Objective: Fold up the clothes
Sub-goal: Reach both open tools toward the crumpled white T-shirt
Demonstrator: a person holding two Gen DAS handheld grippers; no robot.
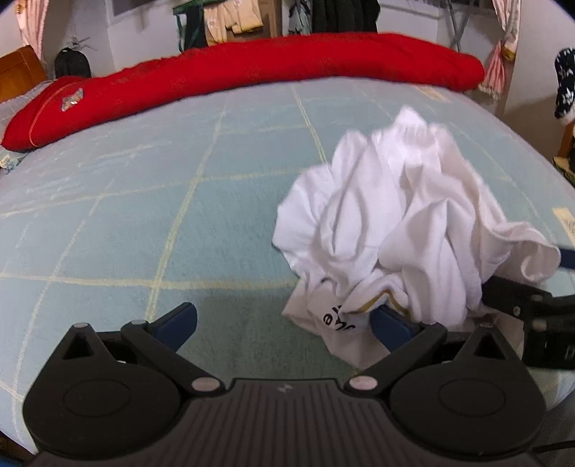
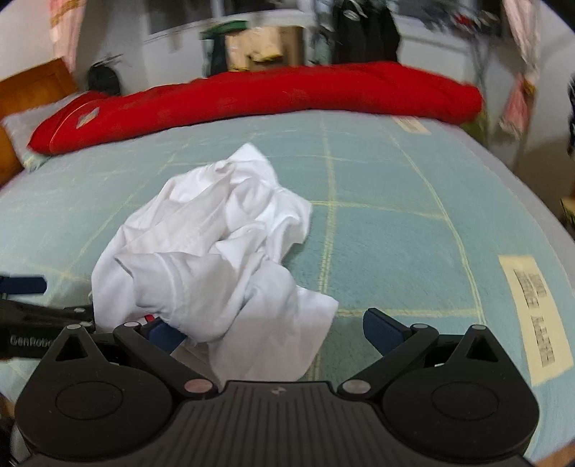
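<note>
Black linkage arms of the left tool [image 1: 284, 319] fill the bottom of its view, blue pads spread wide with nothing between them; the pad at 4 o'clock touches the hem of the white garment [image 1: 402, 222]. That garment lies crumpled in a heap on the bed [image 1: 143, 201], at 2 o'clock from the left tool, with black lettering and a gold stripe showing on its near edge. From the right wrist view the same garment [image 2: 212, 244] sits at 11 o'clock, and the right tool [image 2: 273, 328] is also spread wide; its left pad is partly buried under a fold of cloth, yet nothing is clamped.

A pale blue cover with thin yellowish grid lines dresses the bed, and a cream label with dark print [image 2: 535, 316] lies at 3 o'clock. Along the far edge, at 12 o'clock, stretches a long red quilt [image 1: 251, 68]. Behind it hang clothes [image 1: 233, 21] against a white wall, and a wooden headboard [image 2: 32, 89] stands at 10 o'clock.
</note>
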